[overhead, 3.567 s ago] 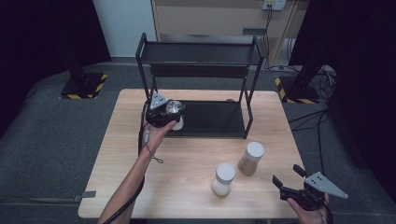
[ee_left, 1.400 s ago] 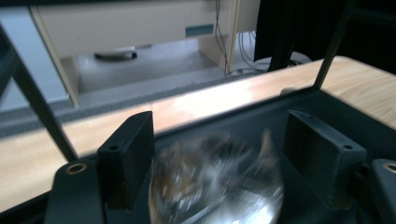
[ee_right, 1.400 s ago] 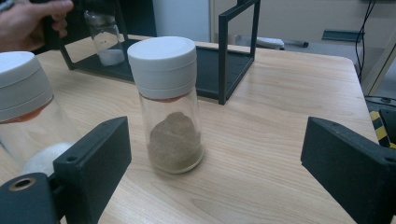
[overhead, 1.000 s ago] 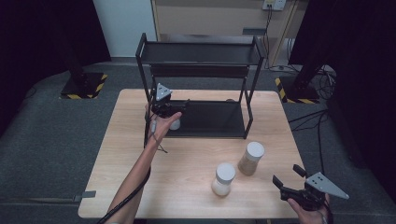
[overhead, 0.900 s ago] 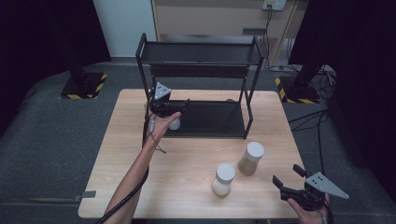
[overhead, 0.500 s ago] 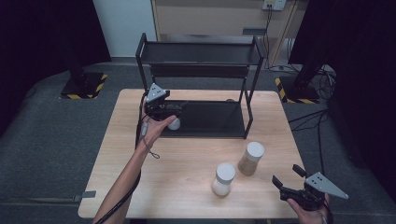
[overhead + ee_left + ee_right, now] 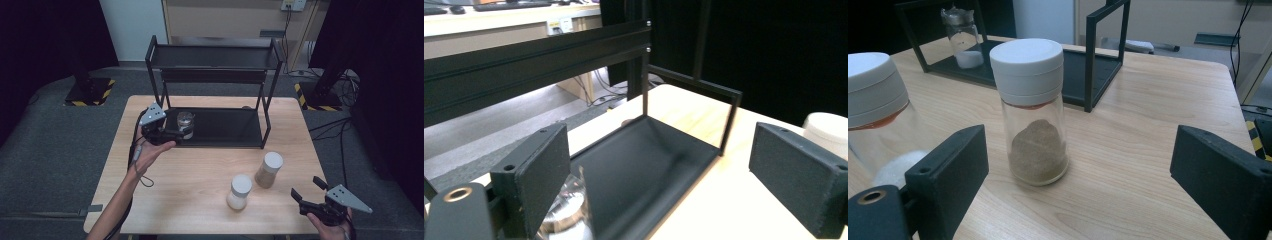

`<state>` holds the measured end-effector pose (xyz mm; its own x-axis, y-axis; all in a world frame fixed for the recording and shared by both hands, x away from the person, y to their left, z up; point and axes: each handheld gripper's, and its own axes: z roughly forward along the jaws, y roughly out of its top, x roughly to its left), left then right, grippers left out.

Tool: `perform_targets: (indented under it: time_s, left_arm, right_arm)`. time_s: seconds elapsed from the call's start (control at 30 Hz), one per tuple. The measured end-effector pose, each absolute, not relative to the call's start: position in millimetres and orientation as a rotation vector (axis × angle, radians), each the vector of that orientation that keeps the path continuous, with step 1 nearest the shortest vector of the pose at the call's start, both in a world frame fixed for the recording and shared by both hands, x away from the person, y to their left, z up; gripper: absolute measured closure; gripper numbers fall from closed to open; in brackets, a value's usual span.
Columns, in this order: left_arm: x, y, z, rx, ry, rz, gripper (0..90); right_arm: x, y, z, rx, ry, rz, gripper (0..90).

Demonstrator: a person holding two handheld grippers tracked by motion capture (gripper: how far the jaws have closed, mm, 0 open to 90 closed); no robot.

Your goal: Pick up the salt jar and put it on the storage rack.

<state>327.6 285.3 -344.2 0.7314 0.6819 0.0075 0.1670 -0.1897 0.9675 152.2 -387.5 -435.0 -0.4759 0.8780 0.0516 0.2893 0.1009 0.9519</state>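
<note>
The small glass jar (image 7: 185, 123) is standing on the lower shelf of the black rack (image 7: 260, 135), at that shelf's left end, near the desk's far left corner. It is looking light: clear glass with a little white powder at the bottom and a metal-looking cap. The glass is likely making it stiff, smooth and breakable, so a gentle squeeze across the straight body below the cap is seeming the safest hold.

The left tongs (image 7: 177, 134) are sitting just beside that jar, with the jaws standing wide and nothing between them; in the left gripper view the jar (image 7: 566, 212) is showing behind the left pad, outside the gap. The right tongs (image 7: 306, 189) are hovering over the desk's near right corner, also wide and holding nothing.

Two taller jars with white caps are waiting right of the middle, towards the near edge: one with brown powder (image 7: 269, 169) and one with white powder (image 7: 239, 191), near each other and apart. They are probably a little heavier, and just as slick.

The desk (image 7: 195, 200) is pale wood, level and dry. Around it the room is dim, with dark curtains, grey floor mats and cables at the right.
</note>
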Motion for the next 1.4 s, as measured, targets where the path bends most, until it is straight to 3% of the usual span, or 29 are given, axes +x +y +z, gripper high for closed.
perform_targets:
  time_s: [0.9, 1.4]
  left_arm:
    - [217.3, 353.8, -399.9, 1.679, 0.761, 0.558, 8.1]
    - [183.1, 363.1, -439.4, 1.675, 0.868, 0.595, 7.9]
  right_arm:
    - [152.0, -385.5, -434.1, 1.135, 1.834, 1.377, 8.4]
    - [152.4, -384.6, -433.8, 1.144, 1.835, 1.371, 8.4]
